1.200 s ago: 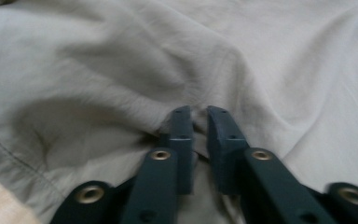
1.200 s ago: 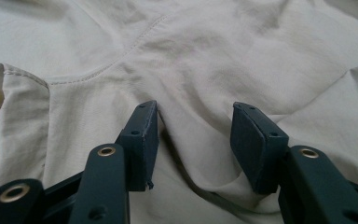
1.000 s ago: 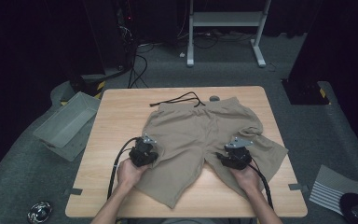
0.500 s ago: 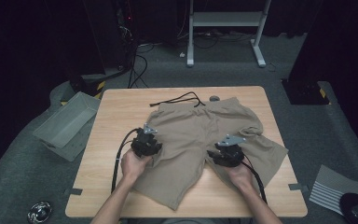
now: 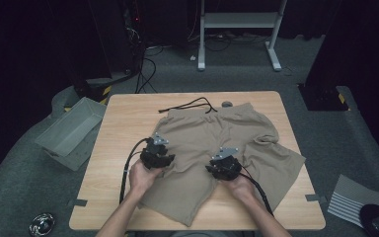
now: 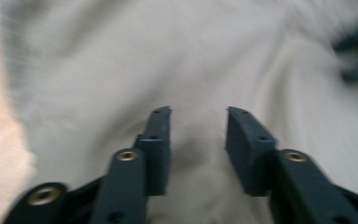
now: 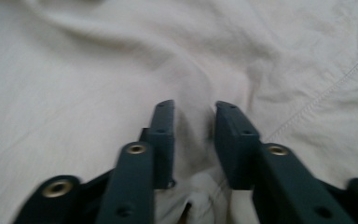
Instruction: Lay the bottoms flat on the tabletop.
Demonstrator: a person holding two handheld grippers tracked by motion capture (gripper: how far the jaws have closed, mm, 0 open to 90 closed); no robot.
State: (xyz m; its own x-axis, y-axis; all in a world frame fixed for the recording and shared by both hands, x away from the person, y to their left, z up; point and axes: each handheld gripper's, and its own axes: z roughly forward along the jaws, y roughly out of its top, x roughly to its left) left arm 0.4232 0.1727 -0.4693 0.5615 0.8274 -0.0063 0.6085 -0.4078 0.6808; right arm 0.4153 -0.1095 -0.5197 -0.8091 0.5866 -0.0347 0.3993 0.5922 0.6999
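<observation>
No brand, label or writing can be read anywhere in the scene.

One container stands off the table's left edge on the grey floor: a grey bin (image 5: 71, 131), tilted, with nothing visible inside it.

One pair of tan shorts (image 5: 222, 136) lies flat on the wooden table (image 5: 128, 116), waistband at the far side and the two legs running toward the near edge. One black drawstring (image 5: 190, 104) trails from the waistband onto the bare wood at the far side.

There are two grippers, one in each of the person's hands. The left gripper (image 5: 156, 154) sits over the left leg of the shorts, close to its left edge. In the left gripper view (image 6: 198, 116) its jaws stand apart with cloth lying below and between them, not pinched; they have just been opening.

The right gripper (image 5: 225, 165) is over the crotch area, between the two legs and near the middle of the table. In the right gripper view (image 7: 193, 109) its jaws have just been closing and now stand a narrow gap apart, with a raised fold of cloth between them; whether the pads already press on it I cannot tell.
</observation>
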